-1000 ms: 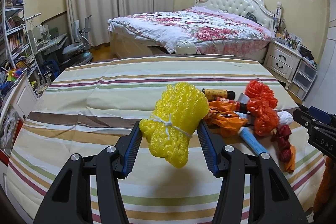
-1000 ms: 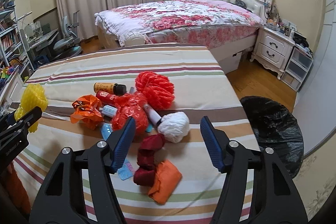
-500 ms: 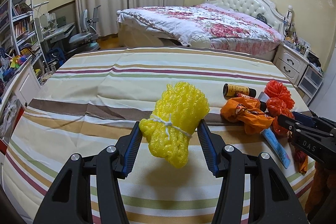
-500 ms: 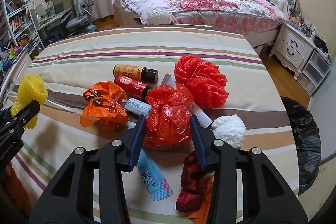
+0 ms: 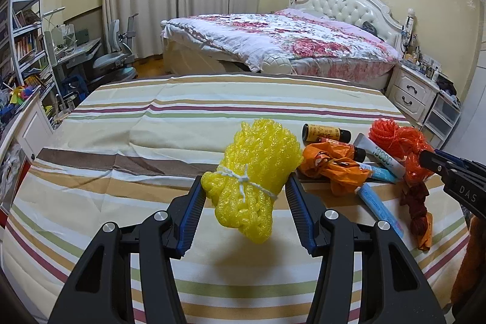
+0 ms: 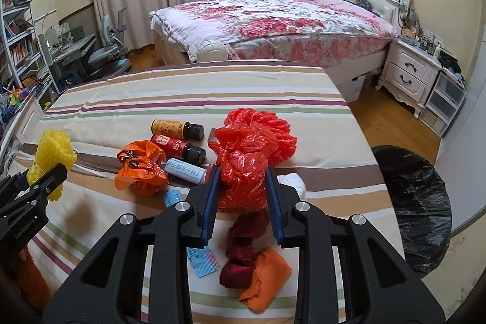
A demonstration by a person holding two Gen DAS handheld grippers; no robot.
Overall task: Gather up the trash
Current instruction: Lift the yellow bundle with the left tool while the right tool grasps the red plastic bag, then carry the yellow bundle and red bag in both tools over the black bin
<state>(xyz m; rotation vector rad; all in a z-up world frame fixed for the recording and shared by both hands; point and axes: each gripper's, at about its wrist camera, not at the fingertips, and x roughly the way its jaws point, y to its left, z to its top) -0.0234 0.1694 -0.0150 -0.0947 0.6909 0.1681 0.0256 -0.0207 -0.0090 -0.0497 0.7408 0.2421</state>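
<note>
A bundle of yellow foam netting tied with white string (image 5: 255,181) hung clear above the striped cloth. On the cloth lay a crumpled red plastic bag (image 6: 243,169), a ruffled red foam net (image 6: 273,129) just behind it, a crumpled orange plastic bag (image 6: 141,169), two small dark-capped bottles on their sides, one yellow-labelled (image 6: 177,128) and one red-labelled (image 6: 179,146), and a twisted dark red cloth (image 6: 243,251) touching a folded orange cloth (image 6: 264,281).
</note>
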